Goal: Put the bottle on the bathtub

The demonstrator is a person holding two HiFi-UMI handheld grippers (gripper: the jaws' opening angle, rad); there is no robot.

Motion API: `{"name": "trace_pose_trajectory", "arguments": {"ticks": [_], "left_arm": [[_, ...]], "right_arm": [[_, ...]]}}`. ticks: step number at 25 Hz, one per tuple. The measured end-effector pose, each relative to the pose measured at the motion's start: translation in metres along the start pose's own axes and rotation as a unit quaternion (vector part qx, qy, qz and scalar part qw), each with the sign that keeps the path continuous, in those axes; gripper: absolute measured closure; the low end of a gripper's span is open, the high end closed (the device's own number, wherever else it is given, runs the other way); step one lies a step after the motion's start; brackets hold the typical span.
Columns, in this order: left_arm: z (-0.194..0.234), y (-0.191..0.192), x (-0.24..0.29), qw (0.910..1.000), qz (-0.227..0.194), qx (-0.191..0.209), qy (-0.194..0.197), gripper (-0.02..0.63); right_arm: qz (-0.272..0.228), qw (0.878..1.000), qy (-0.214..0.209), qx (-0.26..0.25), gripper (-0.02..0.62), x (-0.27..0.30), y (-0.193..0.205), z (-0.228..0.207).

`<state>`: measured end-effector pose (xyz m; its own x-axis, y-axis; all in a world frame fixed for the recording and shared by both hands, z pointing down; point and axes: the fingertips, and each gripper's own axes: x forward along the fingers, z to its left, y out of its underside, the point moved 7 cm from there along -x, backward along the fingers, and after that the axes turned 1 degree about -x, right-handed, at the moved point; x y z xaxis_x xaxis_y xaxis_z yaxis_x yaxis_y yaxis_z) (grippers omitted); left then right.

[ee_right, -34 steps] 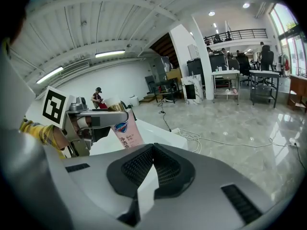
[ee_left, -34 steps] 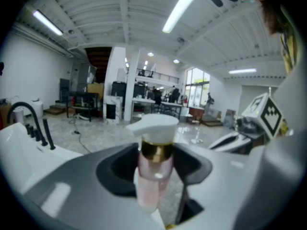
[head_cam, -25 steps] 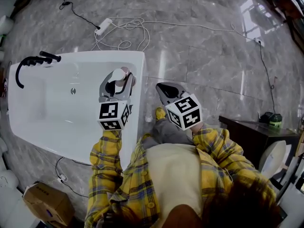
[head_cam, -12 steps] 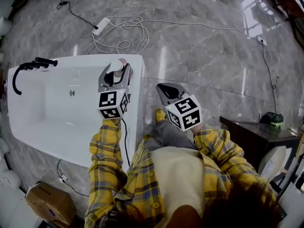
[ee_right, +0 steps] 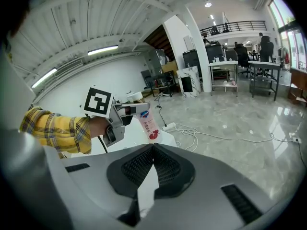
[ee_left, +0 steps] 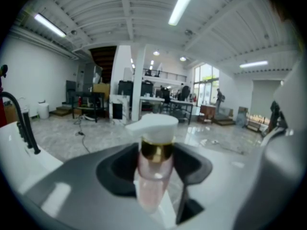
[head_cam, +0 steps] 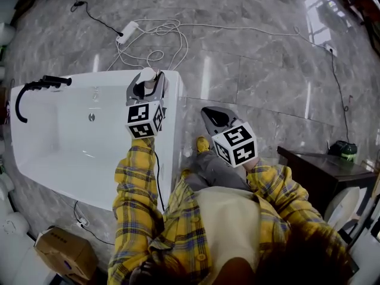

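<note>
A pink pump bottle with a white pump head and gold collar is held in my left gripper, which is shut on it. It hangs over the far right corner of the white bathtub. In the left gripper view the bottle stands upright between the jaws. The right gripper view shows the bottle slightly tilted, its base close above the tub corner. My right gripper is shut and empty over the floor to the right of the tub.
A black faucet rises at the tub's far left corner. A power strip with white cables lies on the marble floor beyond the tub. A cardboard box sits near left, and a dark table stands at the right.
My left gripper has carried the bottle farther away, from over the tub's right rim to its far right corner. The right gripper has barely shifted.
</note>
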<state>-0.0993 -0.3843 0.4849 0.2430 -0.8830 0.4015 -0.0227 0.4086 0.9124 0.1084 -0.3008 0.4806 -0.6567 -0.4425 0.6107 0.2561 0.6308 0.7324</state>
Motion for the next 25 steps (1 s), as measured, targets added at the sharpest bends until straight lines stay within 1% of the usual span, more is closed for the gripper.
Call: {"name": "trace_pose_trajectory", "arguments": {"ticks": [5,10,14,18,25], "left_arm": [[0.006,0.004,0.01,1.0,0.0,-0.001,-0.007,0.388],[0.008,0.004,0.017,0.9998,-0.012,-0.006,-0.012,0.388],[0.008,0.003,0.019,0.9997,-0.019,-0.002,-0.017,0.388],[0.003,0.003,0.021,0.9998,-0.015,0.013,-0.006,0.387],[0.003,0.003,0.024,0.9998,-0.008,0.02,-0.002,0.385]], "right_arm": [[0.005,1.0,0.001,0.002,0.581,0.003,0.004,-0.001],[0.011,1.0,0.002,0.004,0.581,0.004,0.009,-0.002],[0.014,1.0,0.001,0.004,0.581,0.004,0.011,-0.001],[0.016,1.0,0.001,0.006,0.581,0.003,0.014,-0.003],[0.017,1.0,-0.002,0.007,0.581,0.004,0.017,0.001]]}}
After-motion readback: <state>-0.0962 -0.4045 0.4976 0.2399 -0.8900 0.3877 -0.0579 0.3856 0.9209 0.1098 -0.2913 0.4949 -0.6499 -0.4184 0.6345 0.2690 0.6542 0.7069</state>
